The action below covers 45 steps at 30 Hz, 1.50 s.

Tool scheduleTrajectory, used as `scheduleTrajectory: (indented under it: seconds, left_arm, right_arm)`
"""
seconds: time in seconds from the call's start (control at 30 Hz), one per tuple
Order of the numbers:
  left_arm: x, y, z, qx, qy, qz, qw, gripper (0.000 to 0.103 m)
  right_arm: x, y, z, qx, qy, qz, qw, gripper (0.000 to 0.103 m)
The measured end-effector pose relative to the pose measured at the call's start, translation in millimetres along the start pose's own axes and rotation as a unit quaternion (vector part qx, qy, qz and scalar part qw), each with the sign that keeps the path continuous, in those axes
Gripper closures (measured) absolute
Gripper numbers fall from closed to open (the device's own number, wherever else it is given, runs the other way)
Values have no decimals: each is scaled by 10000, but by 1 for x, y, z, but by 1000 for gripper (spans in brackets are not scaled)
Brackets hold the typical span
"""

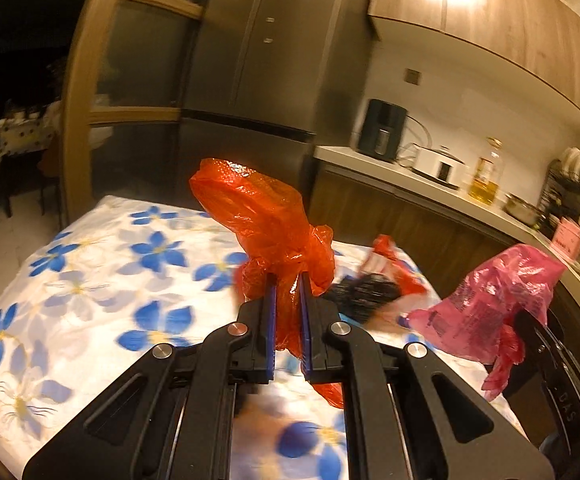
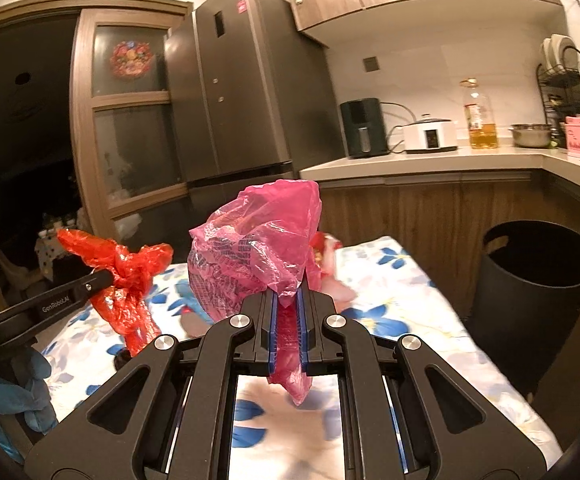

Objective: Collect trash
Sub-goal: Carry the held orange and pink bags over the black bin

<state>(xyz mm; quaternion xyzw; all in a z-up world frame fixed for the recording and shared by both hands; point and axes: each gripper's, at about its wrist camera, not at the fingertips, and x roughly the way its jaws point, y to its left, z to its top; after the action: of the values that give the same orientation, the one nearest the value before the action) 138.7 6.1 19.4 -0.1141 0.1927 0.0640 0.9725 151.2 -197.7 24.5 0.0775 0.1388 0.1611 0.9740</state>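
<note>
Your left gripper [image 1: 288, 284] pinches the orange bag [image 1: 264, 216]; your right gripper [image 2: 288, 300] pinches the pink bag [image 2: 258, 240], the black bin [image 2: 537, 280] standing far right.

The right gripper [image 2: 288, 304] has its blue-padded fingers [image 2: 274, 320] pinched on a crumpled pink plastic bag [image 2: 258, 248], held up above the bench [image 2: 429, 320] with its flowered cloth. To the left, the left gripper [image 2: 108, 278] clamps a knotted red plastic bag [image 2: 130, 280], also clear of the cloth. A black bin [image 2: 529, 300] stands on the floor just beside the bench's right edge.
</note>
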Motion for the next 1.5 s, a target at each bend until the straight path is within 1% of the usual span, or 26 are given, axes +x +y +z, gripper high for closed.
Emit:
scheduleTrajectory:
  seconds: [0.23, 0.57, 0.77, 1.17, 1.5]
  left_arm:
    - [12, -55, -7, 399, 89, -454, 9981, 94]
    - [28, -132, -10, 892, 141, -1068, 9902, 94]
    - [39, -179, -10, 1133, 144, -1385, 9838, 94]
    - [56, -259, -12, 1513, 117, -1939, 9692, 94]
    - [68, -305, -9, 1624, 27, -2275, 9601, 94]
  right_arm:
    - [-15, -39, 4, 141, -121, -407, 9990, 95]
    - [-33, -100, 11, 327, -326, -1017, 9937, 95]
    - [-40, -129, 18, 397, -453, -1360, 9889, 95]
    - [-50, -184, 31, 471, -600, -1946, 9779, 95]
    - [-49, -223, 48, 515, -679, -2327, 9688, 96]
